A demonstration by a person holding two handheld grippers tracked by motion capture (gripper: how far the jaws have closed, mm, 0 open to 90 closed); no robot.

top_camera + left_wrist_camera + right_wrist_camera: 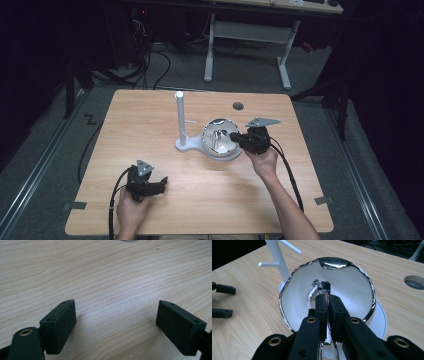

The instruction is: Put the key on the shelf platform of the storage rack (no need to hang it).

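A shiny chrome cup (218, 138) sits on the round white base of a peg stand (180, 120) at the middle of the table, its mouth turned toward my right gripper (234, 137). In the right gripper view, the cup (294, 297) has a wavy chrome rim, and the right gripper (327, 298) is shut on a chrome strip at the near side, the handle by its look. The stand's post (278, 262) rises behind it with thin pegs. My left gripper (162, 184) rests near the front left, open, with bare wood between its fingers (60, 325). It also appears far left as the left gripper (223, 301).
The wooden table (150, 110) has a round cable hole (238, 106) at the back right, seen in the right gripper view as the hole (414, 281). A white-legged desk (250, 30) and cables stand on the floor beyond the far edge.
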